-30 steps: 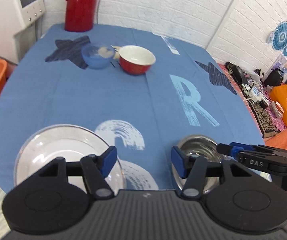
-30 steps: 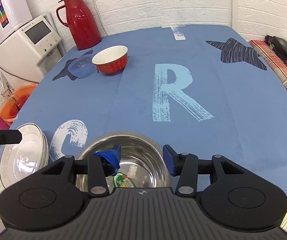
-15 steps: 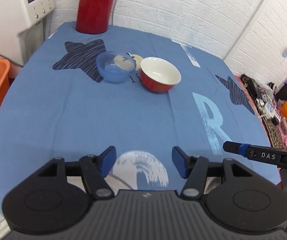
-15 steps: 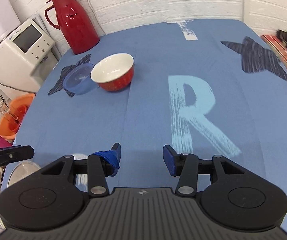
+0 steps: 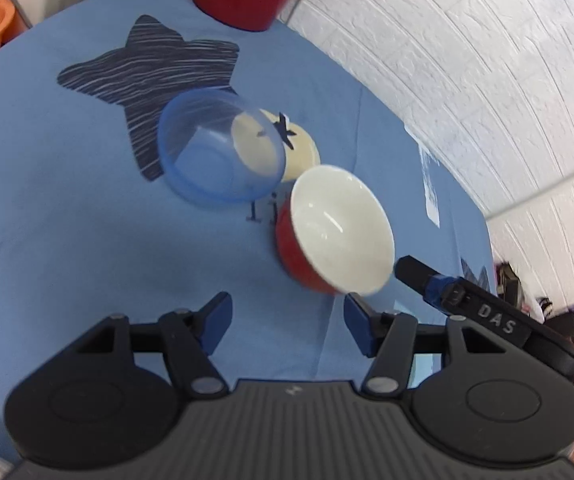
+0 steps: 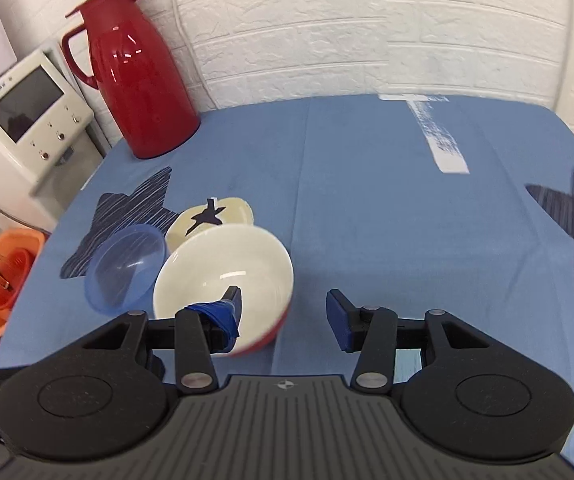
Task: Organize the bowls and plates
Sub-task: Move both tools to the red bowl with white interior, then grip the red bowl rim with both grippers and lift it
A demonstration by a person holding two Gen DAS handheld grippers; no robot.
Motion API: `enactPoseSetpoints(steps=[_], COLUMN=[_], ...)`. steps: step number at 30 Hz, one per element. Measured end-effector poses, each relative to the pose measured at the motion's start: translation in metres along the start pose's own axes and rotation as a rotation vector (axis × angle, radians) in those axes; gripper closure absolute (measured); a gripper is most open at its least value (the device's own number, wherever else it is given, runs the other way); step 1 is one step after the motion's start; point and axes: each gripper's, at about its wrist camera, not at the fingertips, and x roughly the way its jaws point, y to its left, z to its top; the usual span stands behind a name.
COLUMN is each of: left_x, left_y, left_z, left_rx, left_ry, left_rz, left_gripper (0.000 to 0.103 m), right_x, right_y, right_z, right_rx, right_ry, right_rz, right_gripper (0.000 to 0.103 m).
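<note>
The table (image 6: 367, 208), under a blue cloth printed with dark stars, fills both views. At 11 o'clock in the right wrist view a red jug (image 6: 135, 80) stands by the white brick wall. The red bowl (image 6: 223, 280) with a white inside sits near the middle of the table at 9 o'clock from the right gripper (image 6: 283, 312) — its jaws are wide apart, holding nothing, the left finger over the bowl's rim. The clear blue bowl (image 5: 219, 146) lies just beside the red one, at 12 o'clock from the left gripper (image 5: 287, 320), which gapes wide and empty too.
</note>
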Motion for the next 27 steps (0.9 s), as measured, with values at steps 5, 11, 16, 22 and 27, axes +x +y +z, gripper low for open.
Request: enactPoseSetpoints(steps=[5,11,16,22,27], left_x=[0.028,0.049,0.053,0.053,0.046], left_y=[-0.010,-0.005,-0.004,-0.012,-0.012], left_z=[0.014,0.015,0.017,0.017,0.015], left_rx=[0.028,0.019,0.030,0.108,0.125], left_ry=[-0.032,-0.053,-0.075,-0.071,-0.058], left_rz=[0.071,0.123,0.145,0.129,0.123], left_gripper=[0.044,0.044,0.053,0.091,0.096], right_x=[0.042,0.070,0.077,0.073,0.066], right_y=[0.001,0.003,-0.001,0.015,0.012], right_z=[0.009,0.006,0.006,0.000,-0.009], right_rx=[-0.046,-0.083,-0.037,-0.150,-0.116], right_ry=[0.033,0.076,0.065,0.054,0.105], right_rz=[-0.036,-0.040,0.021,0.049,0.056], right_gripper=[0.071,0.070,0.073,0.088,0.089])
